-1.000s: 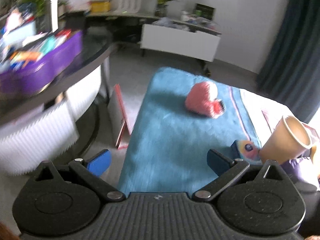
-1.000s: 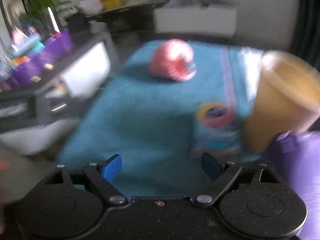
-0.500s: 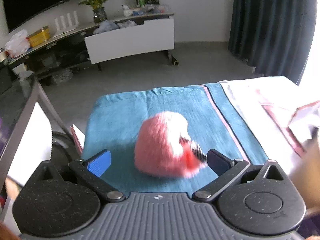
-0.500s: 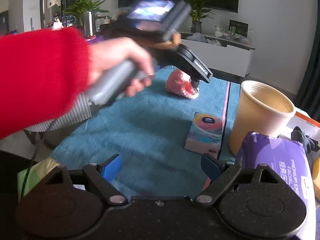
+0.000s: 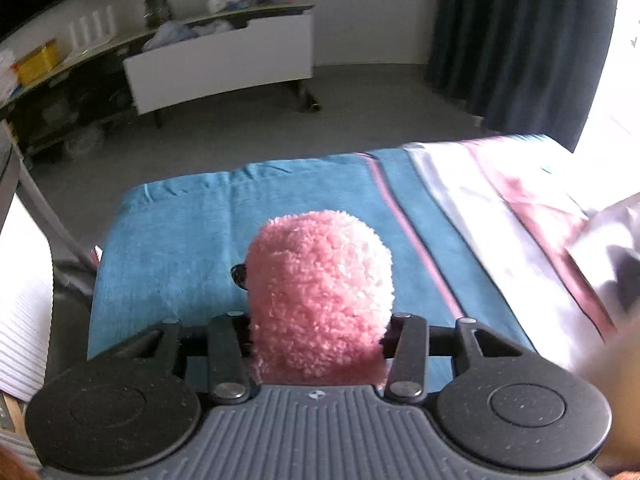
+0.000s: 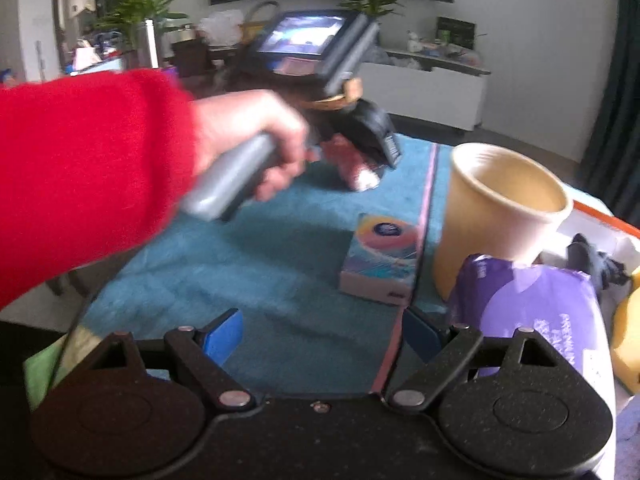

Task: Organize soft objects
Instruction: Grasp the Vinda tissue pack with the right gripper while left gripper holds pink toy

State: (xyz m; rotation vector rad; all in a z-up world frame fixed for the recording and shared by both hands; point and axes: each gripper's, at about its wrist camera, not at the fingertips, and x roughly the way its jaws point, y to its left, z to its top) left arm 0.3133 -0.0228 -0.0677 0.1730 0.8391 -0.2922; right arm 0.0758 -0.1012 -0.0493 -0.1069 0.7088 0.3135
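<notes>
A fluffy pink plush toy [image 5: 320,292] fills the space between the jaws of my left gripper [image 5: 318,340], which is shut on it over the teal blanket [image 5: 180,232]. The plush hides the fingertips. In the right wrist view the left gripper [image 6: 368,160] shows at the far end of the blanket, gripping the plush toy [image 6: 352,164]. My right gripper [image 6: 324,336] is open and empty, low over the near part of the teal blanket [image 6: 240,264].
A colourful tissue pack [image 6: 380,260] lies on the blanket. A tan paper cup [image 6: 500,216] and a purple tissue package [image 6: 536,312] stand at the right. A white and pink cloth [image 5: 500,216] covers the right side. A white cabinet [image 5: 220,64] stands beyond.
My left gripper moved forward over the plush toy and closed on it. My right gripper stayed open and shifted little.
</notes>
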